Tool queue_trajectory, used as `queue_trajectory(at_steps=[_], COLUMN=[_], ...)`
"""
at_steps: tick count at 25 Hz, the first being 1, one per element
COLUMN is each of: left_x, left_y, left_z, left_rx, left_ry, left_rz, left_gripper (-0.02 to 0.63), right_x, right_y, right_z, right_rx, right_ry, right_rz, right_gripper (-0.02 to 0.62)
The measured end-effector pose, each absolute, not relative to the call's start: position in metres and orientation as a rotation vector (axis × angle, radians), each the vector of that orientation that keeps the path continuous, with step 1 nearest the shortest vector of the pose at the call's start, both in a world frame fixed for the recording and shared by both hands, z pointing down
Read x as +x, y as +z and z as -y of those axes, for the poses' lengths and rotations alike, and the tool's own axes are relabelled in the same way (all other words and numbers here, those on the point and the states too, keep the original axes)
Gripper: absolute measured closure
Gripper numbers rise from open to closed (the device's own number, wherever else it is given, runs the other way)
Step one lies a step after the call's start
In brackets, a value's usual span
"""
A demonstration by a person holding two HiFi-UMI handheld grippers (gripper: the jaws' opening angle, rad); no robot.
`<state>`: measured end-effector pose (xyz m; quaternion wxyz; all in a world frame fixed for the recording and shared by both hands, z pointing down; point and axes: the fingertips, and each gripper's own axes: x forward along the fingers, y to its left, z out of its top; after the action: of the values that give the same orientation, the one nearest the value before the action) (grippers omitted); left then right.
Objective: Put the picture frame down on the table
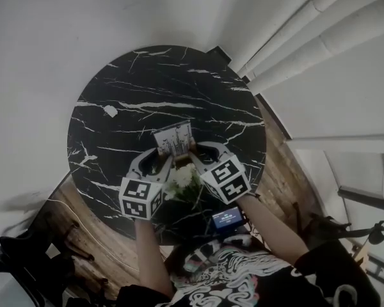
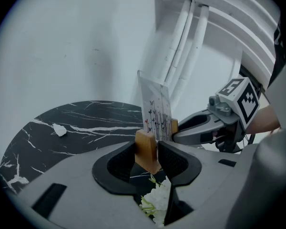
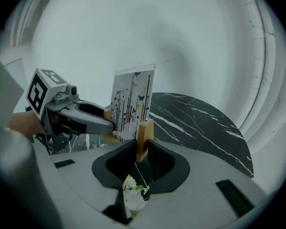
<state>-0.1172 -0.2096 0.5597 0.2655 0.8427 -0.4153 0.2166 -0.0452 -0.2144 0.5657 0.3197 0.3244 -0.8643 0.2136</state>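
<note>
Head view. A round black marble table with white veins [image 1: 115,82] fills the middle. Over its near half stands the picture frame [image 1: 174,139], a clear panel holding a pale printed card. It is seen steeply from above, so the print is too small to read. The left gripper [image 1: 161,160] meets the frame's left end and the right gripper [image 1: 193,152] its right end. The jaws are hard to make out from here. A bunch of white flowers [image 1: 184,178] lies between the two gripper bodies, partly covered by them. A small white scrap [image 1: 110,111] sits well apart on the far left of the table. A small device with a blue screen [image 1: 227,219] is at the near edge, cut off by the right forearm.

Left gripper view. The jaws are clamped on a light wooden block [image 2: 146,149] at the frame's foot. The card [image 2: 156,109] rises upright, printed with stems and butterflies. The underside of the block is hidden, so contact with the table [image 2: 86,123] cannot be told. The flowers [image 2: 155,202] show below.

Right gripper view. The jaws are closed on the other wooden block [image 3: 144,136]. The left gripper [image 3: 109,125] grips the frame's far end, and its block is mostly hidden.
</note>
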Motion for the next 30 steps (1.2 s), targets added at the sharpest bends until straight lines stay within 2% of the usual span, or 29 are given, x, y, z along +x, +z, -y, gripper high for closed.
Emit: queue_trajectory(at_steps=[30], left_x=[-0.122], left_y=[0.623], left_z=[0.221], left_rx=[2.208], left_ry=[0.721], left_rz=[1.066], left_gripper=[0.448], right_x=[-0.054], right_y=[0.624], right_z=[0.229], right_rx=[0.787], right_ry=[0.424], right_rz=[2.227], right_gripper=[0.517])
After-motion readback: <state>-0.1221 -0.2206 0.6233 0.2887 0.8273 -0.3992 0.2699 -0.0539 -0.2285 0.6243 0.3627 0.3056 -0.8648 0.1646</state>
